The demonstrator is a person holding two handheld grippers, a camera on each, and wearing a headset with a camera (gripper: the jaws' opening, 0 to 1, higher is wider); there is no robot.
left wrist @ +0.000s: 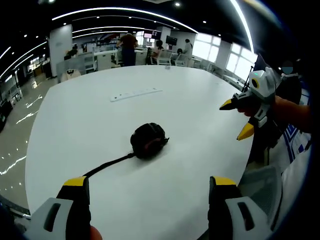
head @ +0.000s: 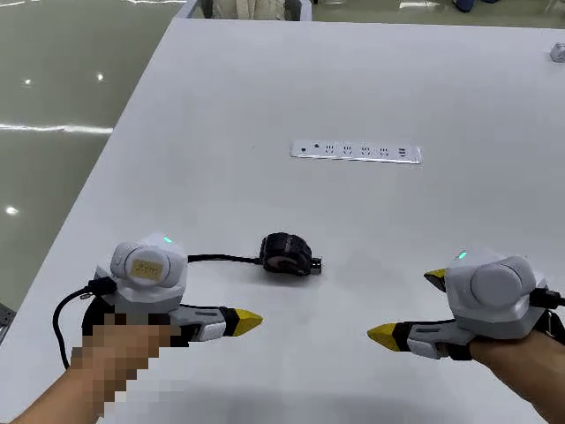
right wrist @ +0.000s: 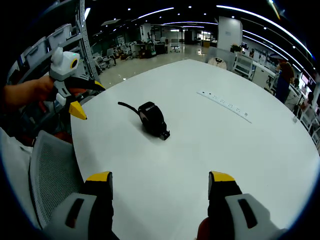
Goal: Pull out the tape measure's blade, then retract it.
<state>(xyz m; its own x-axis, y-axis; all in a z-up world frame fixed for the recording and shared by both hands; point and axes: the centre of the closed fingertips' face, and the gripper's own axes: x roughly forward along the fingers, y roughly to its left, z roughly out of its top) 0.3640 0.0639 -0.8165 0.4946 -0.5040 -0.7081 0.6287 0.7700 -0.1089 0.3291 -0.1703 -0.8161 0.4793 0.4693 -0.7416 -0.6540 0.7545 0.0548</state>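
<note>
A black tape measure lies on the white table between my two grippers, its blade retracted and its black strap trailing to the left. My left gripper hovers near the table's front edge, left of the tape measure, jaws wide open and empty. In the left gripper view the tape measure sits ahead of the open left gripper. My right gripper is off to the right, also open and empty. The right gripper view shows the tape measure well ahead of the right gripper.
A white power strip lies flat further back on the table. A small grey object sits at the far right edge. A mesh chair stands by the near edge. The floor drops off left of the table.
</note>
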